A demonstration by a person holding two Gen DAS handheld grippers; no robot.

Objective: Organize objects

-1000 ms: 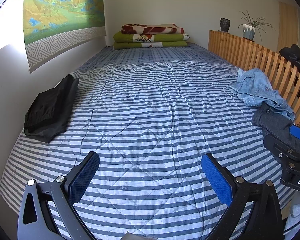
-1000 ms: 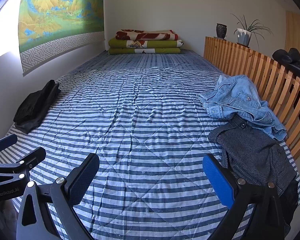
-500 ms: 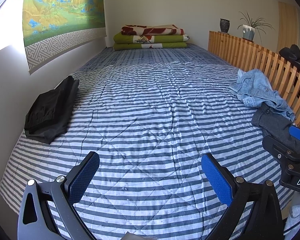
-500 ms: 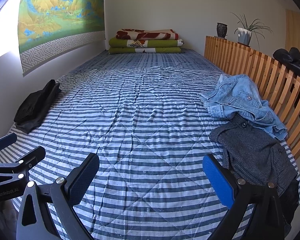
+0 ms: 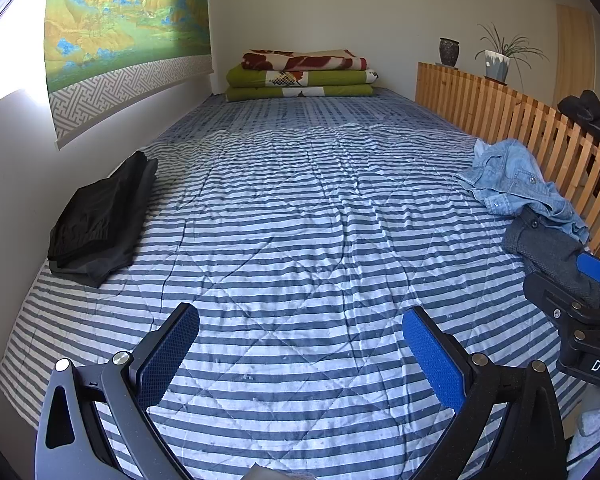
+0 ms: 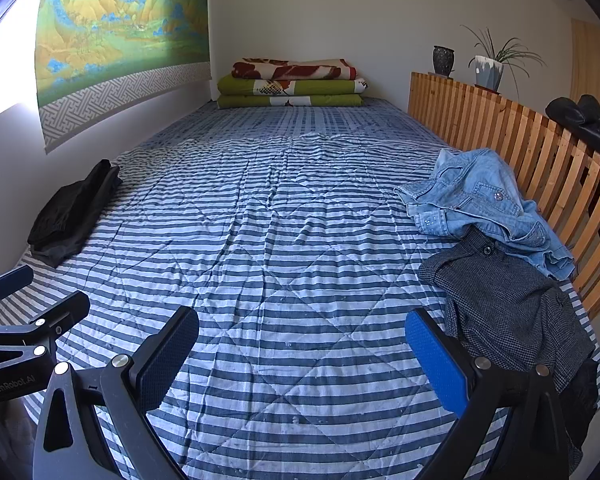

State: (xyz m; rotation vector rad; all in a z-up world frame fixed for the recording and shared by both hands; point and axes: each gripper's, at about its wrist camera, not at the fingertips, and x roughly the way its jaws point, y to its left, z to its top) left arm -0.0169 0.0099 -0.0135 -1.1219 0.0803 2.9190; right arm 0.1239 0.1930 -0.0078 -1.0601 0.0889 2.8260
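A crumpled light-blue denim jacket (image 6: 484,204) lies at the bed's right side by the wooden rail, partly over a dark grey tweed garment (image 6: 504,304). Both also show in the left wrist view: the denim jacket (image 5: 516,184) and the grey garment (image 5: 552,248). A folded black garment (image 5: 100,220) lies at the left by the wall; in the right wrist view it (image 6: 72,216) is farther off. My left gripper (image 5: 300,348) and my right gripper (image 6: 302,350) are both open and empty, held above the near end of the striped quilt (image 5: 300,220).
Folded green and red blankets (image 5: 300,76) are stacked at the bed's far end. A slatted wooden rail (image 6: 540,160) runs along the right, with a vase (image 6: 443,60), a potted plant (image 6: 490,68) and a black item (image 6: 584,120) on it. A wall hanging (image 5: 120,36) is at left.
Both views have shifted only slightly; the grippers stay open and empty, and no garment has moved.
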